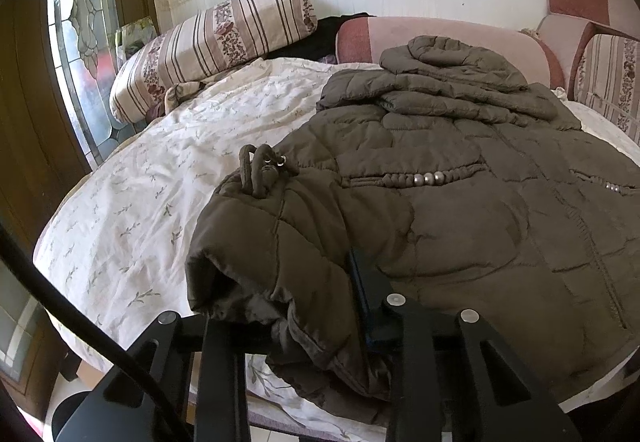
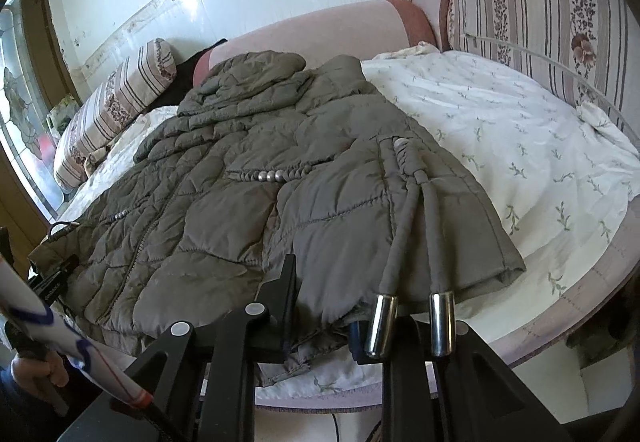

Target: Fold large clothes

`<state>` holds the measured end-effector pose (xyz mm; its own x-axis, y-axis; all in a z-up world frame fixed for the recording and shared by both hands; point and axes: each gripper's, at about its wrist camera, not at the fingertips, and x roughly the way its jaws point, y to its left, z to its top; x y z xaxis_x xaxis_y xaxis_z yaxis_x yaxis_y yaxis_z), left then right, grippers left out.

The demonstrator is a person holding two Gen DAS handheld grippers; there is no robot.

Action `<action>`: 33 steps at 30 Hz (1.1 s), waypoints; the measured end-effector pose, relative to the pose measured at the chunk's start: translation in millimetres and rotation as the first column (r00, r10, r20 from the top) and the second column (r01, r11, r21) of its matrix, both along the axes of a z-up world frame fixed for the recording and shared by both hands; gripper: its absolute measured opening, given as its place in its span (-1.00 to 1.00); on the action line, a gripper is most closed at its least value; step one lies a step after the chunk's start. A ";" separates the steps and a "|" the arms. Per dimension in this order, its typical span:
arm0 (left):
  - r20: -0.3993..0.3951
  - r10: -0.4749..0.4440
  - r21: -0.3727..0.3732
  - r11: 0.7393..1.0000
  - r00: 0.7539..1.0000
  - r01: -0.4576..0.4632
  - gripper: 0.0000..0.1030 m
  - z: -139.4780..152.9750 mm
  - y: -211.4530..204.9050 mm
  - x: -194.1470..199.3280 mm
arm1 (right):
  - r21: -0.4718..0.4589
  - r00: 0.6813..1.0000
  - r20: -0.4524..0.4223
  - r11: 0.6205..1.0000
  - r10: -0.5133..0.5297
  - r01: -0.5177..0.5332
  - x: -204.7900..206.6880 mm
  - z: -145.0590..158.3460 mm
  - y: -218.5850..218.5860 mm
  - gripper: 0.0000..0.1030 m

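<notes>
Gripping jacket (image 1: 460, 209) hem | left tongs (image 1: 320, 306) clenched on near-left corner | right tongs (image 2: 320, 306) clenched on near-right hem

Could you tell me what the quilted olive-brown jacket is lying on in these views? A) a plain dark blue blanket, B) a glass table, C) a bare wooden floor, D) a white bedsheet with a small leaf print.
D: the jacket is spread over a white bedsheet printed with small leaf sprigs, seen in both wrist views.

The jacket (image 1: 460, 201) lies on the bed sheet (image 1: 160, 181), hood toward the bolster (image 1: 440, 37) behind, pillow (image 1: 208, 41) left
</notes>
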<state>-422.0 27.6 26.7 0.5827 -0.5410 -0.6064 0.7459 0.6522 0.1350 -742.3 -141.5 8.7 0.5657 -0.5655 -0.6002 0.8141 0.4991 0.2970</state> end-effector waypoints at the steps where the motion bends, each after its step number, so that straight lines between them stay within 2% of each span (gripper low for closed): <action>1: 0.001 -0.002 -0.005 1.000 1.000 0.002 -0.47 1.1 0.7 -0.5 | -0.007 1.000 0.002 1.000 0.000 0.000 -0.7 2.2 0.9 -0.59; 14: 0.017 -0.033 -0.063 0.997 0.999 0.034 -0.57 25.0 10.9 -5.3 | -0.059 1.000 0.023 0.998 -0.008 0.009 -11.5 29.1 13.8 -0.65; 33: 0.005 -0.046 -0.096 0.994 0.999 0.047 -0.58 36.9 6.6 -2.1 | -0.062 1.000 0.020 0.998 -0.011 0.012 -10.9 40.8 12.9 -0.65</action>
<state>-424.1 34.2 63.6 0.5572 -0.6230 -0.5490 0.7755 0.6268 0.0758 -753.2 -128.5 49.5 0.5701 -0.6080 -0.5525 0.8142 0.5077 0.2816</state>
